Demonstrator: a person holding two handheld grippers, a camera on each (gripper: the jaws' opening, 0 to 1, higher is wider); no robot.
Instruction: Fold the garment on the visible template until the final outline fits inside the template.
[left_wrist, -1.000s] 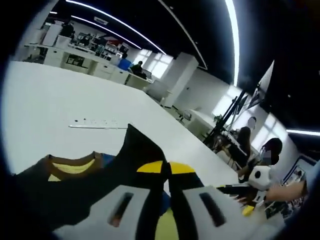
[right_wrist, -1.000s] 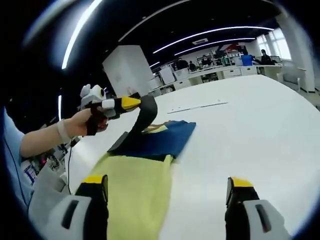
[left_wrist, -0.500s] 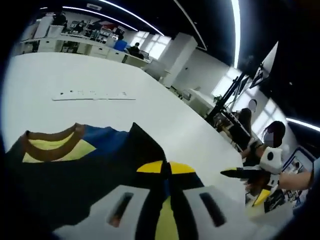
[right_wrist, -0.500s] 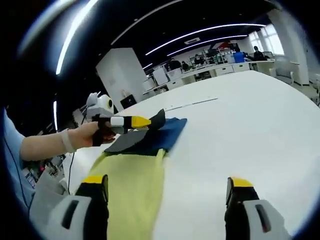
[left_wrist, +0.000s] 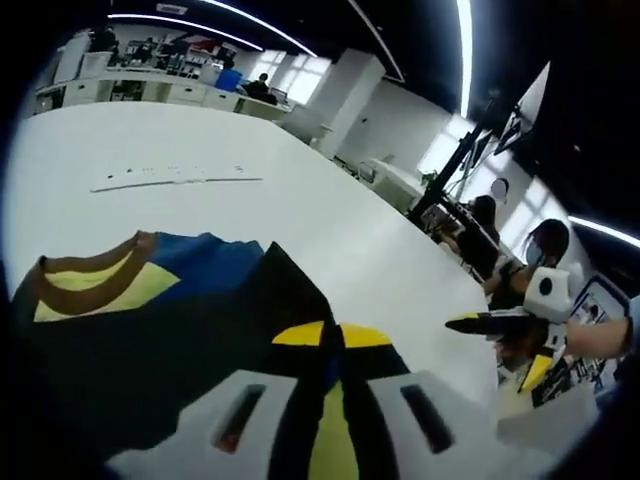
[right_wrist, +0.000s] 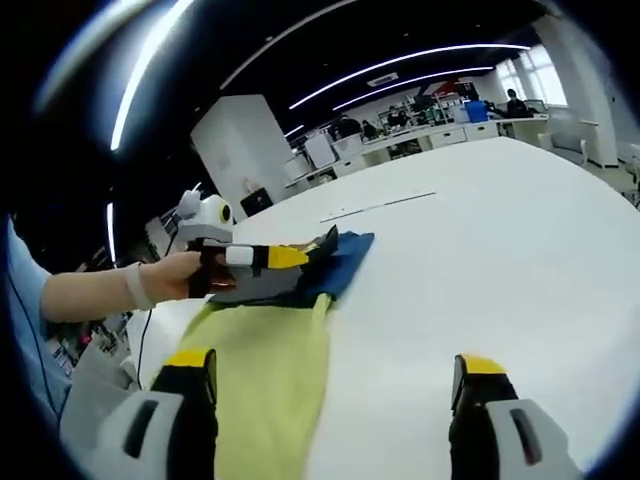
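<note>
My left gripper (left_wrist: 333, 345) is clamped on a dark flap of the garment (left_wrist: 150, 330), carried low over the blue body toward the brown collar (left_wrist: 85, 285) at left of frame. In the right gripper view the garment (right_wrist: 270, 370) runs lengthwise from lower left to centre, wholly left of my right gripper (right_wrist: 335, 385), whose jaws stand wide and hold nothing. White table (right_wrist: 520, 250); an open office behind.

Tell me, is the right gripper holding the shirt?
No, the right gripper stands wide open above the white table, while the left gripper pinches the garment.
</note>
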